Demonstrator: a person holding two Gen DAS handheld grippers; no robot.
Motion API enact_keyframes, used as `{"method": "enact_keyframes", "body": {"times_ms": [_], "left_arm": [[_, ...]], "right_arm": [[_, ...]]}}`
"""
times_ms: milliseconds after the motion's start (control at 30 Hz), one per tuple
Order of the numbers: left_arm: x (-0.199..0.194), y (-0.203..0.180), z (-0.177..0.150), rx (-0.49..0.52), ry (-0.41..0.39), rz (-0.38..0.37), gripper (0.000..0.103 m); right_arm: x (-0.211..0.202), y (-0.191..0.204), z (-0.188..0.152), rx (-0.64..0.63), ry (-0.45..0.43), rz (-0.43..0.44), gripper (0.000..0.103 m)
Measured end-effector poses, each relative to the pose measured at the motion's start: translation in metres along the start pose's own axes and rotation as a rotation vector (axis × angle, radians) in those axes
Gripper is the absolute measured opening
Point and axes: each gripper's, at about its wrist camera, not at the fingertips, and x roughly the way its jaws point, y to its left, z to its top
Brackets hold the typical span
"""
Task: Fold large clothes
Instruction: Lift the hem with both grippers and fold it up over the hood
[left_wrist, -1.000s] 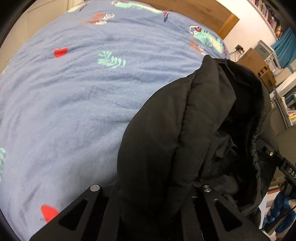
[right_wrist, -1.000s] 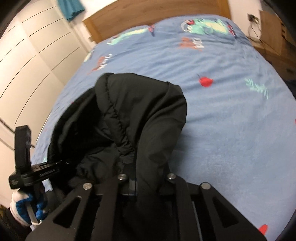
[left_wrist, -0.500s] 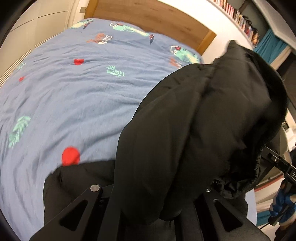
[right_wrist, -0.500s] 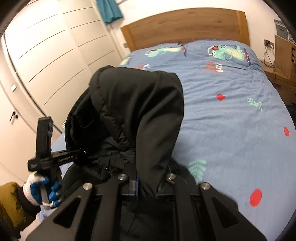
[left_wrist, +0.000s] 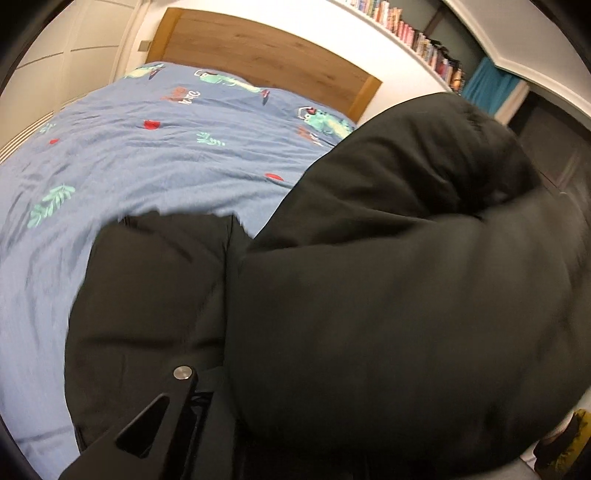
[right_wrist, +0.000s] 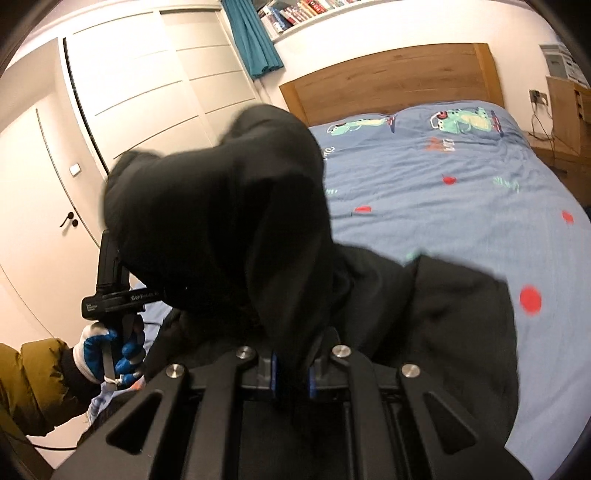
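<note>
Right wrist view: right hand-held gripper pinched tight on fold of black coat, which balloons upward at 12 o'clock; rest of coat drapes over foot of bed at 3 o'clock. At 9 o'clock, left hand-held gripper's grip in gloved hand. Left wrist view: left hand-held gripper largely buried under coat, jaws just eased apart slightly, fabric between them; whether pads press cannot be told. Blue patterned bedding at 11 o'clock, wooden headboard at 12.

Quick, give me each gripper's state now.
Left gripper: jaws just opening slightly, black jacket still pinched.
Right gripper: shut on the jacket.
</note>
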Motion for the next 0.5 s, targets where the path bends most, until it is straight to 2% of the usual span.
{"method": "enact_keyframes", "body": {"times_ms": [200,367,500], "left_arm": [[-0.011,-0.014,-0.035,0.070,0.023,0.052,0.013],[-0.024,-0.025,-0.044,0.108,0.044,0.107,0.015],[-0.033,-0.028,-0.050,0.109,0.050,0.117,0.024]], "right_arm": [[-0.016,-0.003,-0.046,0.065,-0.027,-0.004,0.011],[-0.025,0.011,-0.060,0.059,-0.019,-0.057,0.011],[-0.025,0.017,-0.066,0.035,0.011,-0.101,0.011]]}}
